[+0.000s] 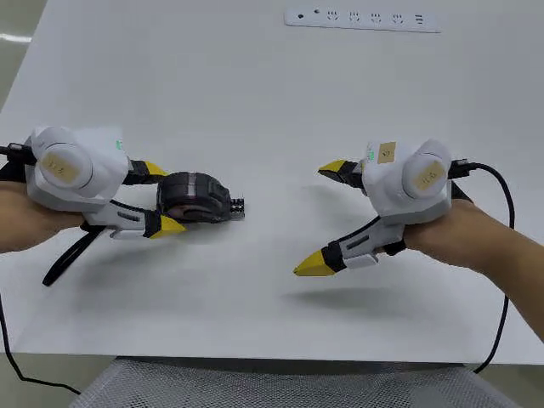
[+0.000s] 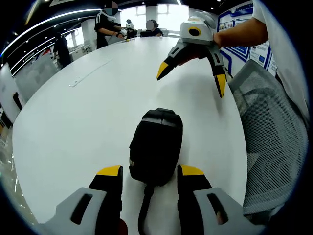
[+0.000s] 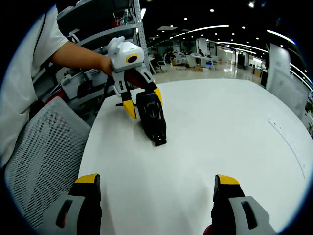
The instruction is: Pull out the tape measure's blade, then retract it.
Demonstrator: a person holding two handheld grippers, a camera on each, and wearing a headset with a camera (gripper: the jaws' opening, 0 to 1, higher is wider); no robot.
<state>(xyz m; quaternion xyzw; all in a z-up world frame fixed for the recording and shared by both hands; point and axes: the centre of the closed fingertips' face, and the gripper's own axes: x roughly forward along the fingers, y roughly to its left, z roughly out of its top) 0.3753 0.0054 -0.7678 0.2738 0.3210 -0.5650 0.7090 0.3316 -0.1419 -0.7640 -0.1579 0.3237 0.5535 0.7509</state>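
A black tape measure (image 1: 197,197) lies on the white table (image 1: 255,93), its blade tip pointing right and no blade drawn out. My left gripper (image 1: 163,197) is shut on its rear end, one yellow-tipped finger (image 2: 110,171) on each side of the case (image 2: 156,144). My right gripper (image 1: 323,216) hovers open to the right of the tape measure, a clear gap away, with nothing between its fingers (image 3: 88,180). The right gripper view looks across at the tape measure (image 3: 152,117) and the left gripper (image 3: 143,103). The right gripper (image 2: 190,81) appears beyond the case in the left gripper view.
A white power strip (image 1: 361,17) lies at the table's far edge. A grey mesh chair (image 1: 280,387) sits at the near edge. A black strap (image 1: 68,255) trails from the left gripper, and a cable (image 1: 503,255) hangs behind the right one. People (image 2: 110,22) stand at the far end.
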